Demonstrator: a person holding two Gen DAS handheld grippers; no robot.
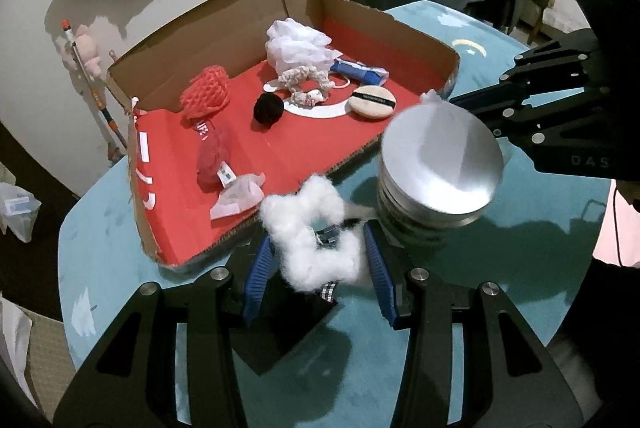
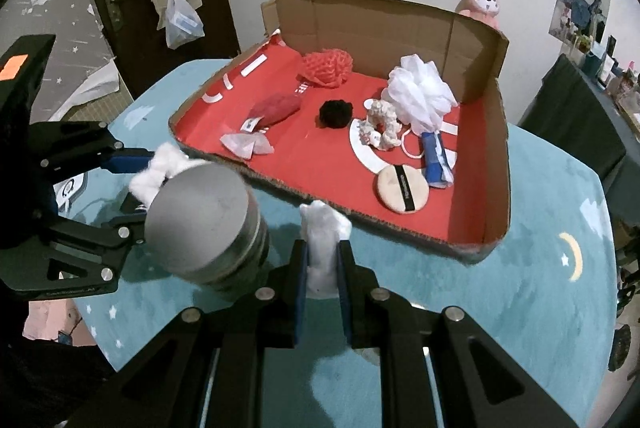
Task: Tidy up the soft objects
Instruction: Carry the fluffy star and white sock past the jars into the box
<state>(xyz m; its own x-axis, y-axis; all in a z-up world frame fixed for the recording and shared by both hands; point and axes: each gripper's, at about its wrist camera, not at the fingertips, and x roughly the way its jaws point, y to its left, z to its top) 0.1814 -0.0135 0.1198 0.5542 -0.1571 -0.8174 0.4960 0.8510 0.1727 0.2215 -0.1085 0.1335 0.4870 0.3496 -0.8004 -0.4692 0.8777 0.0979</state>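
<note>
A white cotton tuft [image 2: 325,228] is pinched in the nearly closed right gripper [image 2: 324,240], just near of the cardboard tray [image 2: 496,188]. The left gripper [image 1: 320,248], narrow, holds a bigger cotton wad [image 1: 308,236]. Between them stands a metal tin [image 2: 200,216]. Probably both pieces go into the tray, beside the other soft things.

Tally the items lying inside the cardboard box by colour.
Red: 2, mesh and cloth
White: 3, pouf, scrunchie, wrapper
Black: 1, pompom
Blue: 1, packet
Beige: 1, puff
Total: 8
</note>
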